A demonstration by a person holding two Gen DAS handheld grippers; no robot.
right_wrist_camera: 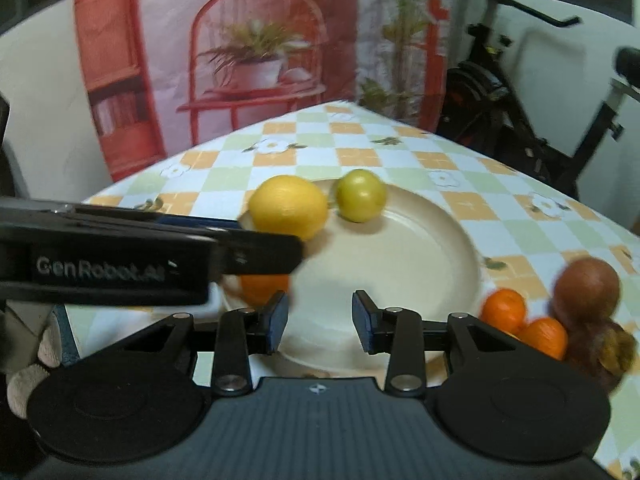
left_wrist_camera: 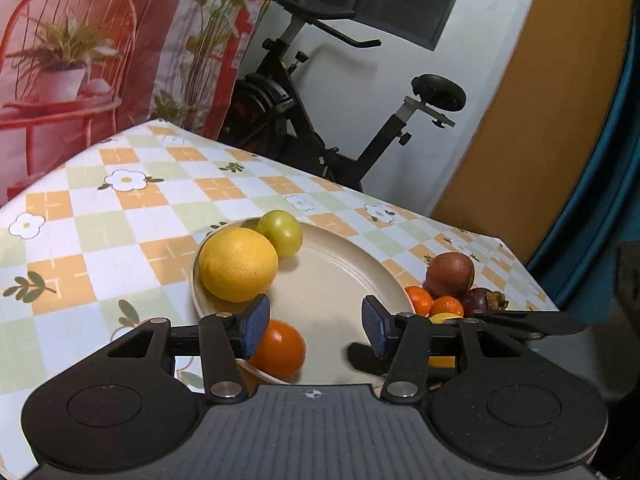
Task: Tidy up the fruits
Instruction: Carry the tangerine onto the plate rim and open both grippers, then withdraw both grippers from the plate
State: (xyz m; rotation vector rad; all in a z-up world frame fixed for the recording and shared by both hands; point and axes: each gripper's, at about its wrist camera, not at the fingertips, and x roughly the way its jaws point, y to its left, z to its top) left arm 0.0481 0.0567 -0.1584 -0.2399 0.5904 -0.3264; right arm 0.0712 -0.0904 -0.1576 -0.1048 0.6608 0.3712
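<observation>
With the left gripper (left_wrist_camera: 316, 326) and right gripper (right_wrist_camera: 320, 326) both empty, jaws apart, 3 fruits rest on the plate (left_wrist_camera: 344, 264); the near tomato (left_wrist_camera: 280, 346) looks smooth, soft, bruisable; grasp its widest girth lightly.

Both hand-held grippers tilt downward with jaws parted and empty: the left hand-held gripper (left_wrist_camera: 316, 330) wider than the right hand-held gripper (right_wrist_camera: 320, 322).

On the table (left_wrist_camera: 120, 208) before me sits the plate (left_wrist_camera: 340, 264); in it, the lemon (left_wrist_camera: 238, 264) touches the plum (left_wrist_camera: 280, 234) behind it, the orange (left_wrist_camera: 280, 346) nearest me. Right of the plate (off it) cluster two tangerines (left_wrist_camera: 419, 299), an apple (left_wrist_camera: 450, 274) and a mangosteen (left_wrist_camera: 482, 300).
</observation>
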